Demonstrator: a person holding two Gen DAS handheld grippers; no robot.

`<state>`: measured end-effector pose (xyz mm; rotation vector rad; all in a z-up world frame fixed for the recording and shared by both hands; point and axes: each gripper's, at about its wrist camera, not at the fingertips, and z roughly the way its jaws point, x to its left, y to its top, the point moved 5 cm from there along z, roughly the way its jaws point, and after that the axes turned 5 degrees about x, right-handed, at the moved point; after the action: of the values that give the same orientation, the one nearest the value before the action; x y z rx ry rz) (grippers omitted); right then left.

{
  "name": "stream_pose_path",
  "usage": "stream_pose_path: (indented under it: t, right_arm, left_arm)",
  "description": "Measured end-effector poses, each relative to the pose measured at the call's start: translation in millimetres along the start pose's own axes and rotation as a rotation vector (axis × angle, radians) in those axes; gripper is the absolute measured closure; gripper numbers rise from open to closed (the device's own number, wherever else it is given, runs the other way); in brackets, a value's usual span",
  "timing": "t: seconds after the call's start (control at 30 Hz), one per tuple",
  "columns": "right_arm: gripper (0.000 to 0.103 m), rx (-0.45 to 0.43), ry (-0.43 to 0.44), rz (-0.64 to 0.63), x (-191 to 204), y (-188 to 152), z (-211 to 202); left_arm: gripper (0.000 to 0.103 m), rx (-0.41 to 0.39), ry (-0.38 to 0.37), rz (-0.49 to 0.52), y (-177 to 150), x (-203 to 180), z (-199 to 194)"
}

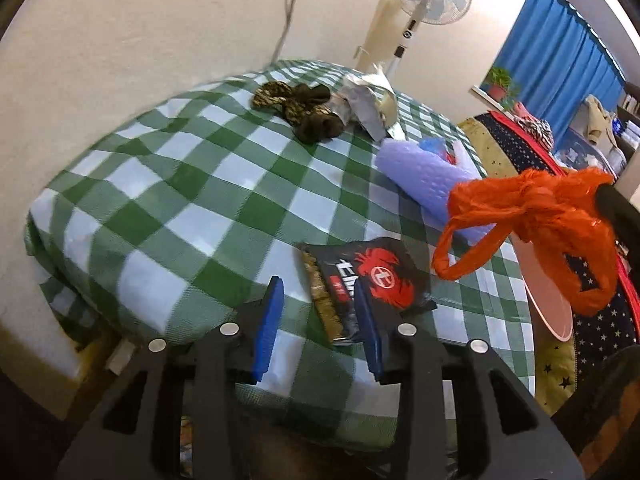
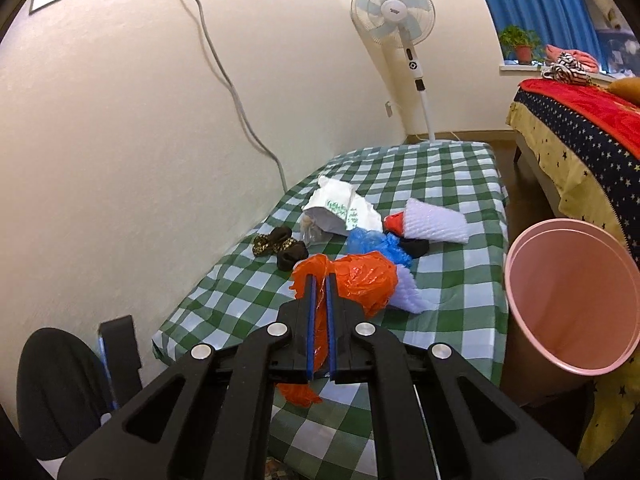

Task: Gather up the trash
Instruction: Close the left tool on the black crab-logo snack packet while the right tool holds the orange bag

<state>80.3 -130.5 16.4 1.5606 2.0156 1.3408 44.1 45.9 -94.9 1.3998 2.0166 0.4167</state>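
Note:
My left gripper (image 1: 318, 292) is open just above the green checked bed (image 1: 168, 184), its right finger at the edge of a black and red snack wrapper (image 1: 368, 280). My right gripper (image 2: 319, 280) is shut on an orange plastic bag (image 2: 360, 280), held above the bed; the bag also hangs in the left wrist view (image 1: 532, 216). A pink bin (image 2: 572, 300) stands to the right of the bed. More trash lies on the bed: a white paper bag (image 2: 340, 212), white foam netting (image 2: 436, 220), a blue plastic bag (image 2: 376, 244) and a red scrap (image 2: 394, 222).
Dark patterned socks (image 2: 280, 248) lie on the bed near the wall. A standing fan (image 2: 400, 20) is in the far corner. A second bed with a star cover (image 2: 580, 148) stands at the right, close behind the bin.

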Motion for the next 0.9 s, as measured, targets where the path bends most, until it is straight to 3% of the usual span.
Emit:
stream_pose_path:
  t: [0.1, 0.3, 0.6, 0.67, 0.73, 0.77, 0.9]
  right_arm:
    - [0.098, -0.011, -0.002, -0.003, -1, 3, -4]
    - [0.098, -0.025, -0.007, 0.005, -5, 7, -10]
    - [0.098, -0.048, -0.021, 0.013, -12, 12, -24]
    - [0.098, -0.049, -0.024, 0.018, -13, 12, -25]
    - [0.098, -0.049, -0.025, 0.018, -13, 10, -26]
    - [0.098, -0.048, -0.027, 0.015, -14, 9, -26]
    - [0.098, -0.043, -0.033, 0.015, -17, 9, -25]
  left_arm:
    - [0.069, 0.012, -0.005, 0.008, 0, -4, 8]
    - [0.103, 0.004, -0.023, -0.020, 5, -2, 8]
    - [0.103, -0.038, -0.047, 0.003, 12, -7, -9]
    - [0.099, -0.016, -0.053, -0.030, 11, -3, -2]
    - [0.069, -0.001, -0.056, -0.047, 10, -1, 5]
    - [0.065, -0.006, -0.055, -0.051, 11, -2, 7]
    - [0.063, -0.010, -0.051, -0.039, 16, -9, 17]
